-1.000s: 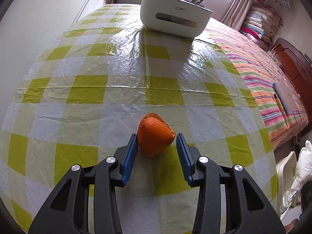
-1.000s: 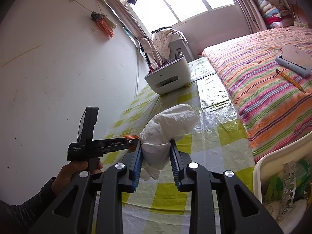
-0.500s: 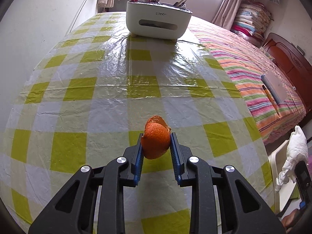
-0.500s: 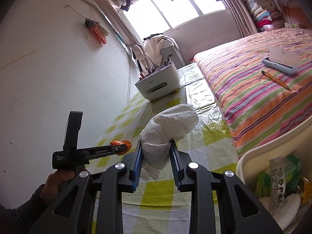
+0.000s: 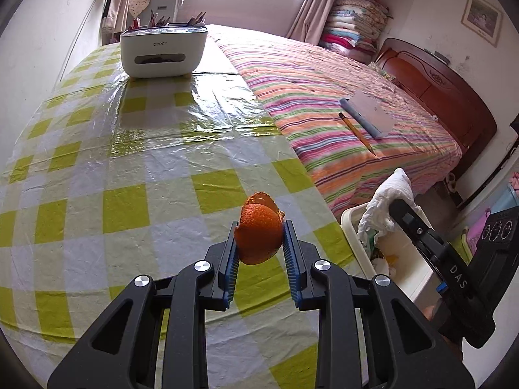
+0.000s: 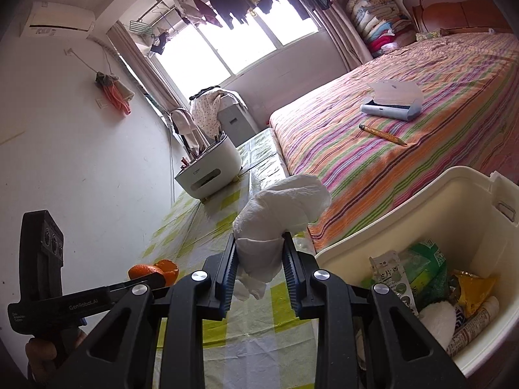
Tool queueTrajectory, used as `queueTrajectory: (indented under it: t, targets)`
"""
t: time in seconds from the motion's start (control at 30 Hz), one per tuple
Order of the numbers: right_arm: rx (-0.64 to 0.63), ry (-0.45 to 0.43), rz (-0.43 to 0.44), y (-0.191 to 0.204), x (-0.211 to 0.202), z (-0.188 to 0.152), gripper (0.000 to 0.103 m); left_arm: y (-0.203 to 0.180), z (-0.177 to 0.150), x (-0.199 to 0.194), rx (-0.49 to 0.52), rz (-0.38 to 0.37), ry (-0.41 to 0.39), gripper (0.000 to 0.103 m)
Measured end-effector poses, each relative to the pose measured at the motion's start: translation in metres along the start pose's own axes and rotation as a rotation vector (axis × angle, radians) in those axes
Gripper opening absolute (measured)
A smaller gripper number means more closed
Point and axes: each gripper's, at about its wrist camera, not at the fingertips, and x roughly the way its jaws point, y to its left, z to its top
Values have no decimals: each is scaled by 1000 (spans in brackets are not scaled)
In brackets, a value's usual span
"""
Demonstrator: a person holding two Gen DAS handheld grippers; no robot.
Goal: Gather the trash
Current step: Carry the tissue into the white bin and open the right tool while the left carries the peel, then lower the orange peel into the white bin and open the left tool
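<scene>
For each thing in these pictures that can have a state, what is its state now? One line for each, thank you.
Left gripper: shut on the orange peel.
Orange peel: curled, held clear above the checked tablecloth.
Right gripper: shut on the crumpled white tissue.
Crumpled white tissue: held in the air, beside the bin.
Cream plastic bin: open, partly filled with wrappers.
White desk organiser: upright, holding pencils.

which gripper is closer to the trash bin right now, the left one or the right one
Right. The right gripper, holding the tissue, is right beside the bin rim. The left gripper, holding the orange peel, is over the table, farther off.
</scene>
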Motion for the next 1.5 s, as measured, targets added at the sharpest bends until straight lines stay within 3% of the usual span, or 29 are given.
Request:
queueTrajectory:
  t: [0.2, 0.87, 1.0, 1.07, 1.2, 1.5]
  targets:
    - [117, -20, -89, -34, -11, 2, 27, -36, -2, -2, 49, -49, 8, 25]
    - [197, -86, -231, -63, -33, 8, 29, -89, -4, 0, 123, -107, 35, 25]
    - [223, -88, -246, -68, -35, 8, 37, -94, -3, 1, 130, -112, 39, 25]
    - [244, -97, -265, -71, -37, 9, 54, -96, -2, 3, 133, -113, 42, 25]
    - [253, -106, -262, -73, -40, 9, 56, -99, -3, 6, 137, -115, 51, 25]
    - [352, -242, -258, -89, -65, 11, 62, -106, -1, 19, 142, -130, 87, 25]
